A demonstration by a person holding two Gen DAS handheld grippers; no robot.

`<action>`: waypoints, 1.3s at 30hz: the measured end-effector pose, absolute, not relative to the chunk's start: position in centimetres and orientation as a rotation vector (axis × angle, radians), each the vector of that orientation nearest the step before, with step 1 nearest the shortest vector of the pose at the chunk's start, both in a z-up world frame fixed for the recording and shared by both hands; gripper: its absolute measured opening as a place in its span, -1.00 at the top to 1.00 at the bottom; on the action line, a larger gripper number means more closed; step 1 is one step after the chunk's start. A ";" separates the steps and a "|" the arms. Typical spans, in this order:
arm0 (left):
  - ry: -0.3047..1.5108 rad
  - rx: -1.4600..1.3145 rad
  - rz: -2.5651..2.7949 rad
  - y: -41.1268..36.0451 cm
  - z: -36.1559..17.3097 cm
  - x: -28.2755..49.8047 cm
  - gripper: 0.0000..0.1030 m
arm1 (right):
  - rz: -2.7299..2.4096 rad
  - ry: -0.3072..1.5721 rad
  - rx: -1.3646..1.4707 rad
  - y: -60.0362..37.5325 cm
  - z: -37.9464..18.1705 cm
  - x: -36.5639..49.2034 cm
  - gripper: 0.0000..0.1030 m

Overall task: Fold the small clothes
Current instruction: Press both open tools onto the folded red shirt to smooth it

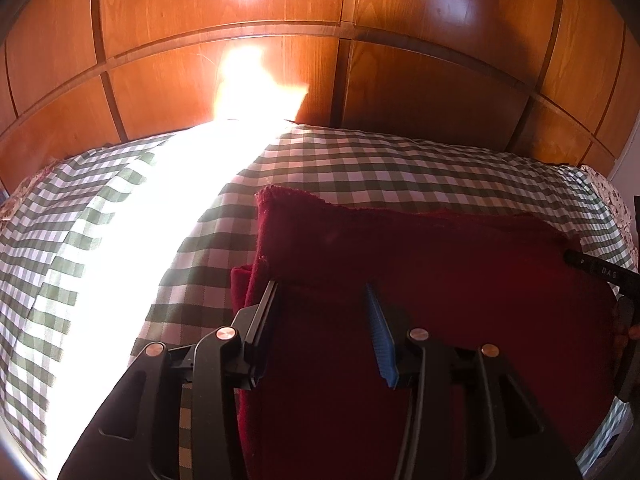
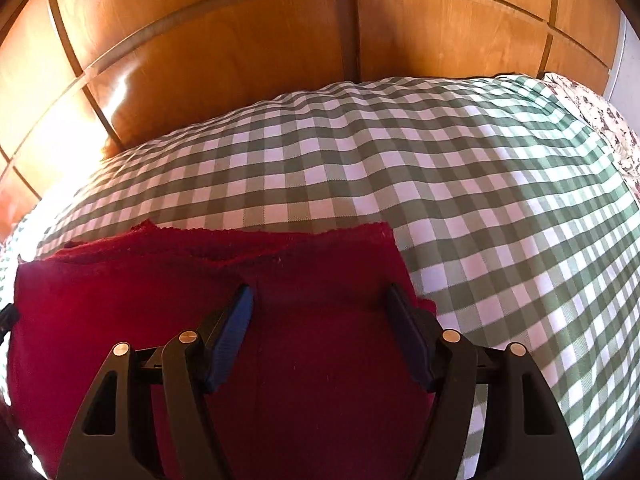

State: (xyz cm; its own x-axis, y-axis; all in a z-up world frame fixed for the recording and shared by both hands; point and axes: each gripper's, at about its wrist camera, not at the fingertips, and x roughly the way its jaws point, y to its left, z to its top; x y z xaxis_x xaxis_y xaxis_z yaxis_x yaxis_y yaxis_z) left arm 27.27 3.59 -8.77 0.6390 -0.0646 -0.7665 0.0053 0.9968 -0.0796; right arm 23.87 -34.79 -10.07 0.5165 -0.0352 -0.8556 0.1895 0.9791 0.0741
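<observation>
Red cloth (image 1: pixel 420 280) lies flat on the bed, on the green-checked cover (image 2: pixel 460 184), already doubled at least once: layered edges show at its far left corner in the left wrist view and along the far edge in the right. Far edge faces the wooden headboard (image 2: pixel 224 60). Long axis looks to run left-right across the bed, roughly parallel to the headboard side.

Left gripper (image 1: pixel 322 292): jaws partly apart, nothing pinched between them, sitting over the cloth's left edge just short of the far left corner. Whether the tips touch the fabric I can't tell.

Right gripper (image 2: pixel 320 296): jaws wide apart, empty, over the cloth's right part with the right jaw about at the right edge. Cloth runs under and ahead of both, toward the headboard.

So each gripper is at its own end, neither clearly nearer. Judgement: next fold likely needs both jaws down onto an edge at once. Strong sun patch on the cover's left side washes out detail there.
</observation>
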 end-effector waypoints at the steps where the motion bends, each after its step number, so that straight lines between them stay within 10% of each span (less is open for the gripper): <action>1: 0.875 -0.071 -0.041 3.5 -8.7 27.1 0.17 | -0.135 1.017 0.164 -34.8 -10.2 24.0 -0.31; 39: 0.877 -0.142 0.010 5.5 -7.7 27.2 -0.16 | -0.093 1.005 0.207 -34.8 -9.7 23.9 -0.58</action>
State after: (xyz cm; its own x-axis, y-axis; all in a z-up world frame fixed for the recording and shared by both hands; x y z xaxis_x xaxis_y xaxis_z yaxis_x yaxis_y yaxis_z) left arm 27.24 5.46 -7.67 0.6400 -0.0496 -0.7667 -0.0673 0.9905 -0.1202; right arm 23.91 -34.80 -9.73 0.5345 0.0182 -0.8450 0.1722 0.9764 0.1300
